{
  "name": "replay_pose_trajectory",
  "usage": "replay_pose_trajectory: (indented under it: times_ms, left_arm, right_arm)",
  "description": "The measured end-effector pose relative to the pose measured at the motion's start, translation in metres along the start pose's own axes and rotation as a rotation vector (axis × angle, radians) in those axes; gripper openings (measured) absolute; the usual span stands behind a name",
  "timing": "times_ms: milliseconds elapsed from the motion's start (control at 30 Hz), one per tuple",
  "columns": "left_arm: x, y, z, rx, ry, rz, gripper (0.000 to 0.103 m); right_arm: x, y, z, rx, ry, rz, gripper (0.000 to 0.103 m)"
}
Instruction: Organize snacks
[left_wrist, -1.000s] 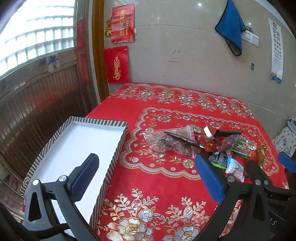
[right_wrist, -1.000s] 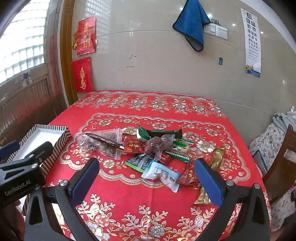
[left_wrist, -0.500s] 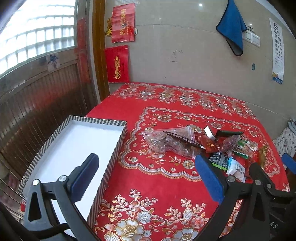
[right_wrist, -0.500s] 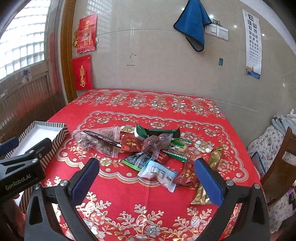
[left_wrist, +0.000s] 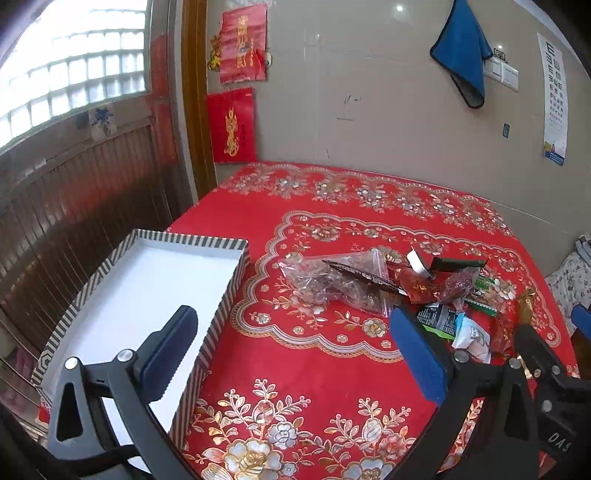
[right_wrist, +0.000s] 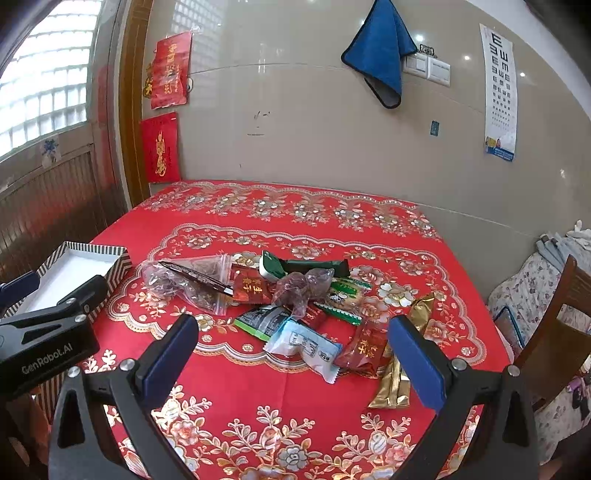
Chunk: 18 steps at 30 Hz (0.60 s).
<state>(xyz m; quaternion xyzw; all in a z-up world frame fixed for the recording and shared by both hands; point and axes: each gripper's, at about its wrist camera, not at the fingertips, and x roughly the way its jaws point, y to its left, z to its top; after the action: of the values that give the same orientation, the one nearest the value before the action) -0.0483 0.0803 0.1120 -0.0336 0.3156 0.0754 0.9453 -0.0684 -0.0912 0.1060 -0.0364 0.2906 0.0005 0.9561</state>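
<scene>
Right wrist view: both grippers, left gripper (left_wrist: 291, 350) and right gripper (right_wrist: 291, 350), gape empty; crinkly overlapping snack packets (right_wrist: 295, 310) could drag neighbours, missing the striped white-floored cardboard box (left_wrist: 207, 242)

"GenRobot.AI" on left hand-held gripper (right_wrist: 48, 354), "E" atop eye chart (right_wrist: 499, 92), packet print illegible

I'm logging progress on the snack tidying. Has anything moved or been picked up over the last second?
Nothing was picked up or let go. The right gripper edged slightly nearer the heap of snack packets; the left gripper barely shifted. Both stay open and empty, the packets lie as before, and the striped white box remains empty.
</scene>
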Motion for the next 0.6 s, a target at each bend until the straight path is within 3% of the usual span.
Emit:
replay_pose_trajectory:
  times_ms: [133,300,600]
  left_arm:
    - [0.007,0.001,0.003,0.000,0.017,-0.008,0.103]
    - [0.015,-0.008,0.007,0.070,0.034,-0.010,0.103]
    - [0.032,0.002,0.037,0.072,0.070,0.016,0.103]
  right_arm:
    - [0.003,-0.012,0.000,0.012,0.010,0.029,0.103]
    - [0.011,-0.014,-0.002,0.000,0.042,0.074,0.103]
    - [0.017,-0.021,-0.001,0.000,0.055,0.120,0.102]
